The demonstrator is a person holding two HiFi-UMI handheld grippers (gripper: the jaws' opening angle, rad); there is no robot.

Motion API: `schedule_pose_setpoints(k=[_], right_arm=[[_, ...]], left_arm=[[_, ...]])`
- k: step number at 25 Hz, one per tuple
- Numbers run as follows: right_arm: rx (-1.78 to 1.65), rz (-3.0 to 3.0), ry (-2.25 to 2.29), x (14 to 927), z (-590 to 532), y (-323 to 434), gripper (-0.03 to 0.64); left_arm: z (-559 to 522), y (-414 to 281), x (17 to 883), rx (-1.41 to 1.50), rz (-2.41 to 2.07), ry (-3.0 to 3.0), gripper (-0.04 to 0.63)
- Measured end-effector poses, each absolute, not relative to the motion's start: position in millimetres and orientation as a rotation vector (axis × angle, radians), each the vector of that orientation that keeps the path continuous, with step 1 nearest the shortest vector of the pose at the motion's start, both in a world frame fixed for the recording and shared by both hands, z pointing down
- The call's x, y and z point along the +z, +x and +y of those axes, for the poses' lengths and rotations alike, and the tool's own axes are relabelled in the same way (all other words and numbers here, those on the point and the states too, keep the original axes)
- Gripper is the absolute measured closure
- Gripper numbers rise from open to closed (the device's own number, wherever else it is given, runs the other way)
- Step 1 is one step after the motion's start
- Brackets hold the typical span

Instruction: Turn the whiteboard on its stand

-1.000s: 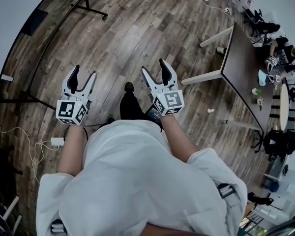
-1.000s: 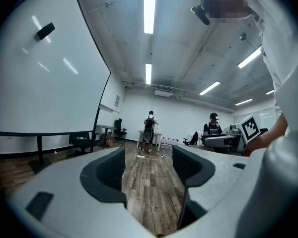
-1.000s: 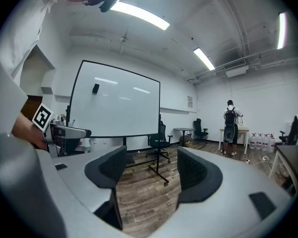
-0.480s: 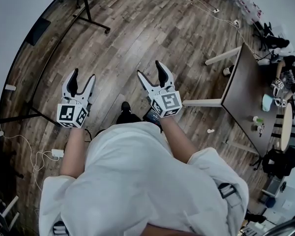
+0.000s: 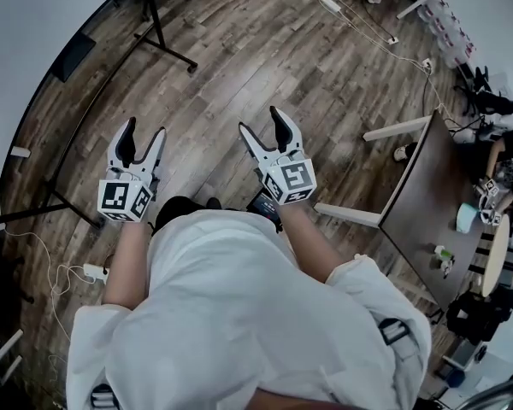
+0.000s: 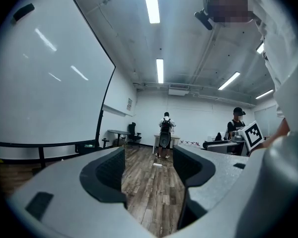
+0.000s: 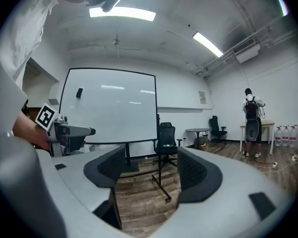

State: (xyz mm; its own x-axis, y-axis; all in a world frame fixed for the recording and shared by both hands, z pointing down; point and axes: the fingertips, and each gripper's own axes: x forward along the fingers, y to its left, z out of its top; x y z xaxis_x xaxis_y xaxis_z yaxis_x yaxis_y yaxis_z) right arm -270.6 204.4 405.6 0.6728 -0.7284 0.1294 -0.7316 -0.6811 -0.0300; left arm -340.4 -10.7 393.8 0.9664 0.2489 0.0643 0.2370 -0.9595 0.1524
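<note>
The whiteboard [image 5: 34, 32] fills the upper left of the head view, and its black stand legs [image 5: 167, 51] reach out over the wood floor. In the left gripper view the whiteboard [image 6: 39, 83] looms close on the left. In the right gripper view the whiteboard [image 7: 109, 108] stands ahead on its stand [image 7: 161, 185]. My left gripper [image 5: 144, 128] is open and empty, held level beside the board without touching it. My right gripper [image 5: 260, 119] is open too; its jaws have just been opening a little wider, with nothing between them.
A dark table [image 5: 419, 203] with white legs stands at the right, with people seated beyond it. A black office chair [image 7: 165, 138] is behind the stand. A white cable and power strip [image 5: 94, 272] lie at lower left. A person with a backpack [image 6: 165, 133] stands far off.
The floor and table have slid toward the lower right in the head view as I walk forward. The stand legs are nearer. Both grippers keep their pose in front of me.
</note>
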Motion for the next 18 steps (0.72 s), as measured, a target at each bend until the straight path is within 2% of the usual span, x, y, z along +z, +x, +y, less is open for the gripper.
schedule_pose_setpoints(k=[8,18], right_arm=[[0.25,-1.2,2.864,429.2,216.5,-199.8,0.304],[0.3,-1.186,2.84,442.8,189.2,-59.3,0.304]], left_arm=[[-17.8,-270.7,413.8,0.139,0.342,2.963,0.31],[-43.2,-113.3,439.8,0.153,0.388,2.913,0.31]])
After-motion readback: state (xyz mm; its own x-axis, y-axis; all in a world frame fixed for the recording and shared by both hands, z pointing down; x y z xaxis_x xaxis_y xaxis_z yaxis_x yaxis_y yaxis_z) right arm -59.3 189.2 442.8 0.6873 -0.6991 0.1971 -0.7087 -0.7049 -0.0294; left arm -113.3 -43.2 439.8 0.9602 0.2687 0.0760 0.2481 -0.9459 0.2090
